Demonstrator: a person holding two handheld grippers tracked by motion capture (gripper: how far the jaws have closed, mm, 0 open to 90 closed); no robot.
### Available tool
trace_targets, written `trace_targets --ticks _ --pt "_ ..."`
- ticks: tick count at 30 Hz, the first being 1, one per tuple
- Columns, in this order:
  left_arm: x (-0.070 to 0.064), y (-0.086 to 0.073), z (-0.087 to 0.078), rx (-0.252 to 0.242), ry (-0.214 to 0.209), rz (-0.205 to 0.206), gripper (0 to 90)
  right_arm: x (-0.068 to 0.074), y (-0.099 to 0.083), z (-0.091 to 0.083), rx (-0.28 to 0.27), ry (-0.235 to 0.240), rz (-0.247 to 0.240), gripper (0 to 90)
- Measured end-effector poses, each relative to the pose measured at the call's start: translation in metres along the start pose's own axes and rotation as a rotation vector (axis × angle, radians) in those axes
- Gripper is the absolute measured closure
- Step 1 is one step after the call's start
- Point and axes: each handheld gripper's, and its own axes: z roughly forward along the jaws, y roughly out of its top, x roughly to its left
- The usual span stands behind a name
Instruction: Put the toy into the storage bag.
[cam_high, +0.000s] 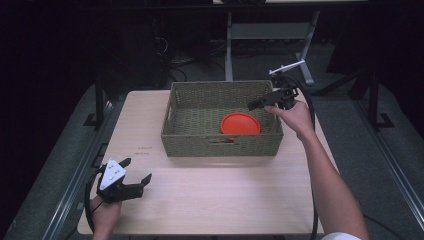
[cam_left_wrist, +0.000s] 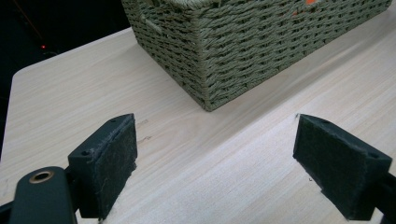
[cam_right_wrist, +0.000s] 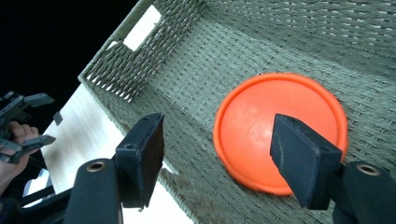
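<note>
A woven olive basket (cam_high: 222, 146) stands on the table's far half, its near corner (cam_left_wrist: 205, 70) close in the left gripper view. An orange round lid or plate (cam_high: 240, 123) lies flat inside it, toward the right front (cam_right_wrist: 280, 126). My right gripper (cam_high: 264, 102) hovers over the basket's right rim, open, jaws pointing down at the orange disc (cam_right_wrist: 219, 158) with nothing between them. My left gripper (cam_high: 136, 172) rests low over the table's near-left corner, open and empty (cam_left_wrist: 215, 163), aimed at the basket.
The light wooden table (cam_high: 210, 200) has bare surface in front of and left of the basket. Its edges drop to a dark floor with desk legs (cam_high: 229, 45) and cables behind. The basket has a handle cut-out (cam_right_wrist: 142, 28) in its end wall.
</note>
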Motion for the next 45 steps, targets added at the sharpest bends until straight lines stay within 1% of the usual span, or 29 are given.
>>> trace_targets --ticks 5,6,7,8,11,14,15,21,22,24,31,35,36,37,40,41,44,45 --pt "0.0 0.0 0.0 -0.001 -0.002 -0.001 13.0 0.001 -0.006 -0.006 -0.008 0.013 0.002 32.8" --pt "-0.001 0.0 0.0 -0.001 -0.002 -0.001 13.0 0.001 -0.009 -0.009 -0.01 0.015 -0.005 32.0" --pt "-0.001 0.0 0.001 -0.002 -0.002 -0.003 13.0 0.001 -0.01 -0.01 -0.004 0.016 -0.001 31.3" --pt "-0.001 0.0 0.001 -0.002 -0.002 -0.003 13.0 0.001 -0.011 -0.011 -0.001 0.016 -0.011 31.1" --pt "-0.001 0.0 0.0 0.002 -0.002 0.003 13.0 0.004 -0.015 -0.016 -0.01 0.024 -0.017 31.0" --pt "0.0 0.0 0.0 0.003 -0.004 0.002 13.0 0.005 -0.019 -0.018 -0.012 0.025 -0.02 30.7" --pt "0.0 0.0 0.0 0.004 -0.003 0.003 13.0 0.006 -0.022 -0.02 -0.009 0.024 -0.029 30.4" --pt "0.0 0.0 0.0 0.006 -0.004 0.002 13.0 0.008 -0.031 -0.025 -0.002 0.026 -0.029 29.4" --pt "0.0 0.0 0.0 0.006 -0.003 0.003 13.0 0.008 -0.032 -0.026 -0.006 0.027 -0.041 29.4" --pt "-0.001 0.0 0.0 0.004 -0.004 0.002 13.0 0.008 -0.033 -0.026 -0.008 0.028 -0.038 29.3" --pt "-0.001 0.001 0.0 0.006 -0.004 0.005 13.0 0.01 -0.049 -0.033 -0.01 0.036 -0.059 27.8" --pt "-0.001 0.001 0.001 0.009 -0.005 0.007 13.0 0.012 -0.059 -0.036 -0.007 0.039 -0.06 27.3" --pt "-0.001 0.001 0.001 0.01 -0.005 0.007 13.0 0.012 -0.059 -0.036 -0.007 0.039 -0.06 27.3" --pt "-0.001 0.001 0.001 0.01 -0.005 0.008 13.0 0.013 -0.066 -0.037 0.0 0.034 -0.067 26.8" --pt "-0.001 0.001 0.0 0.013 -0.005 0.009 13.0 0.014 -0.073 -0.039 0.004 0.033 -0.077 26.6" --pt "-0.001 0.001 0.0 0.013 -0.005 0.009 13.0 0.014 -0.073 -0.039 0.004 0.033 -0.077 26.6" --pt "-0.001 0.001 0.001 0.014 -0.005 0.009 13.0 0.015 -0.084 -0.043 0.0 0.035 -0.083 26.1" --pt "-0.001 0.001 0.0 0.013 -0.005 0.01 13.0 0.016 -0.091 -0.046 -0.009 0.035 -0.087 26.1"
